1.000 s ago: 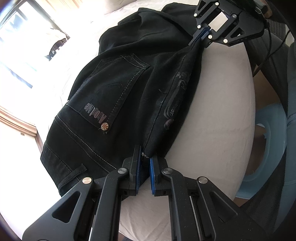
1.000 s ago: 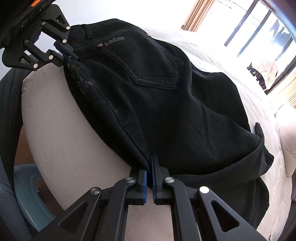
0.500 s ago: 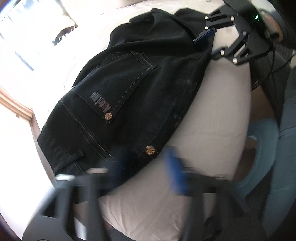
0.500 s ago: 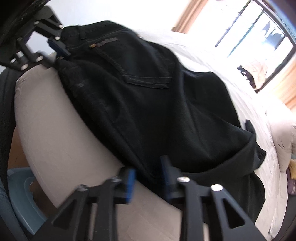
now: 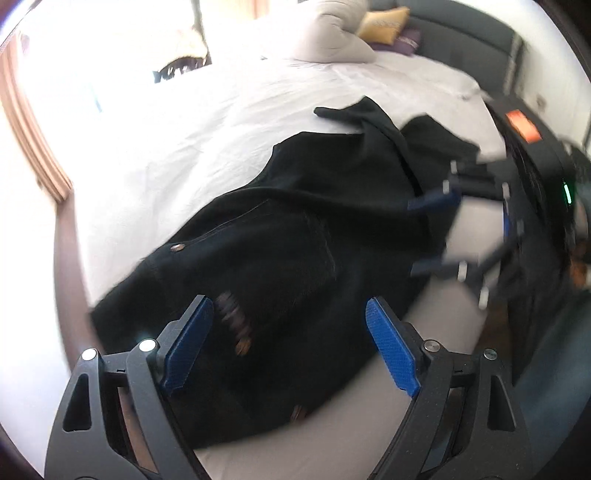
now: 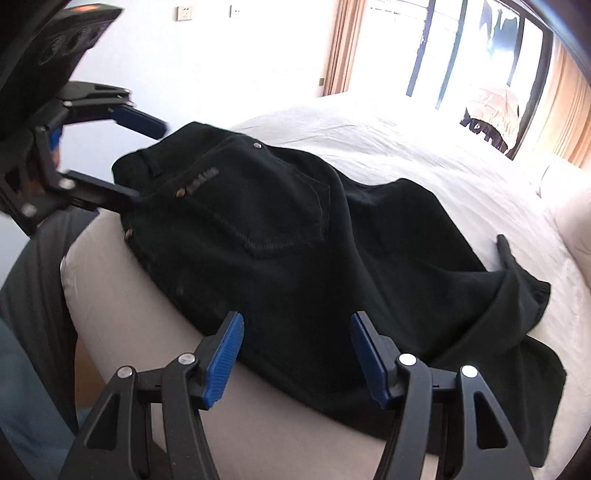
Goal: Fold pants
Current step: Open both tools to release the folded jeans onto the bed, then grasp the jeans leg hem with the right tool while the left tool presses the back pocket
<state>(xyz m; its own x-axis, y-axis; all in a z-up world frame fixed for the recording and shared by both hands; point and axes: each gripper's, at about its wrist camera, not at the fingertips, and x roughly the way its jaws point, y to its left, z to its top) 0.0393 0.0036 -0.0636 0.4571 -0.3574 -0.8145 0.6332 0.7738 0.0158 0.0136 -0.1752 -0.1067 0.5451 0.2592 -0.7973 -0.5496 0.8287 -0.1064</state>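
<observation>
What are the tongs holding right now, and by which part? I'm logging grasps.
Nothing is held. The left tongs and right tongs are both opening, pads clear of the black jeans, which lie loose on the bed.

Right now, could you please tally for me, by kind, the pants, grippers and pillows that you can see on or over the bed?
Black pants: 1
Grippers: 2, the left gripper and the right gripper, both with jaws opening and nothing gripped
Pillows: 3, one white, one yellow, one purple
Total: 6
</observation>
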